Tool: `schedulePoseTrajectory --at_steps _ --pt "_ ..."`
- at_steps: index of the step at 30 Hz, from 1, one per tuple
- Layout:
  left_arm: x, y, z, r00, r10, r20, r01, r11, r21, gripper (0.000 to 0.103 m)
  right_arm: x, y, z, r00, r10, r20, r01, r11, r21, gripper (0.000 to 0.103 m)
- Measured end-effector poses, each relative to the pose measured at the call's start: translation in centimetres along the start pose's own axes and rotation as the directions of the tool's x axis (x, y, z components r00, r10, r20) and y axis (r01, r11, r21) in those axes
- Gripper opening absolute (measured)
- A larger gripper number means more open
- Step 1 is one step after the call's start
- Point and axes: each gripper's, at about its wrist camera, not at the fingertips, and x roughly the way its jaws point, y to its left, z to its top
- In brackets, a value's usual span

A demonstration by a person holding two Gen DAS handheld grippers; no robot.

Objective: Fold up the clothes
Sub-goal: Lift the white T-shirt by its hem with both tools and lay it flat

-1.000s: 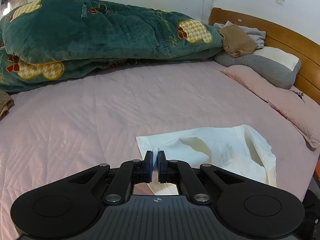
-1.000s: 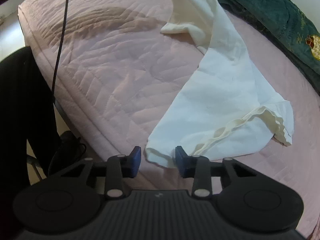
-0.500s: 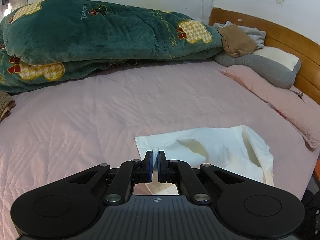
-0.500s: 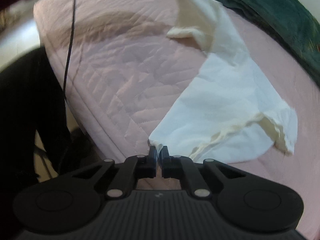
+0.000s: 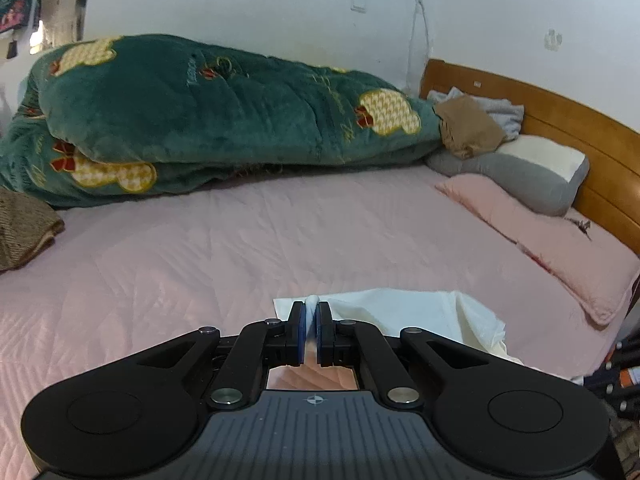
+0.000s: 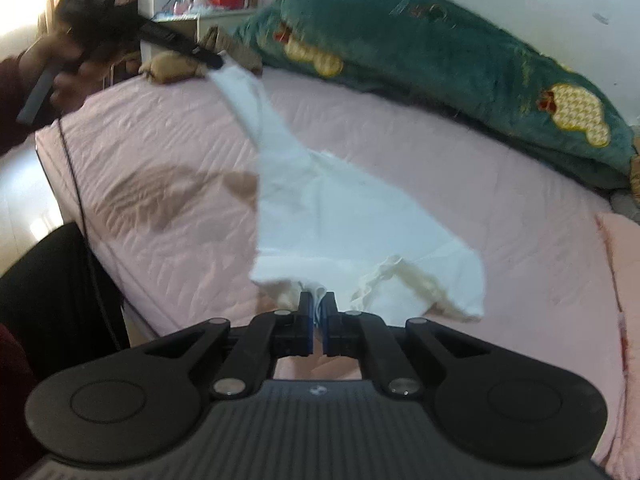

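A white garment (image 6: 332, 208) hangs stretched between both grippers above the pink bed sheet (image 6: 460, 168). My right gripper (image 6: 318, 314) is shut on the garment's near edge. My left gripper (image 5: 311, 322) is shut on the other end of the garment (image 5: 432, 316); it also shows in the right wrist view (image 6: 208, 58) at the far left, held by a hand. The cloth sags and bunches near the right gripper.
A folded green quilt (image 5: 208, 120) lies along the far side of the bed. Grey (image 5: 516, 168) and pink (image 5: 552, 240) pillows and a brown cloth (image 5: 468, 128) lie by the wooden headboard (image 5: 568, 128). A brown item (image 5: 20, 228) sits at the left. The bed edge (image 6: 112, 256) drops to the floor.
My right gripper closed on the garment's edge and lifted it. Both grippers rose, and the garment came up off the bed, stretched between them.
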Motion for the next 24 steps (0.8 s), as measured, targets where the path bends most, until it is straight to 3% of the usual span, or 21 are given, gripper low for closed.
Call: schedulePoseTrajectory --at_steps 9,18,24 --pt "-3.0 -0.4 3.1 0.999 0.045 0.029 -0.044 0.999 -0.019 0.005 -2.7 -4.2 3.0 0.996 -0.052 0.078 0.051 0.999 0.015 0.004" --pt "-3.4 0.0 10.7 0.994 0.084 0.075 -0.084 0.996 -0.003 0.005 -5.7 -10.2 9.9 0.972 -0.144 0.183 0.148 0.989 -0.008 0.004" --pt "-0.9 0.7 15.9 0.99 0.111 0.088 -0.11 0.994 -0.016 0.005 -5.0 -14.4 14.4 0.961 -0.172 0.216 0.185 0.982 -0.039 0.004"
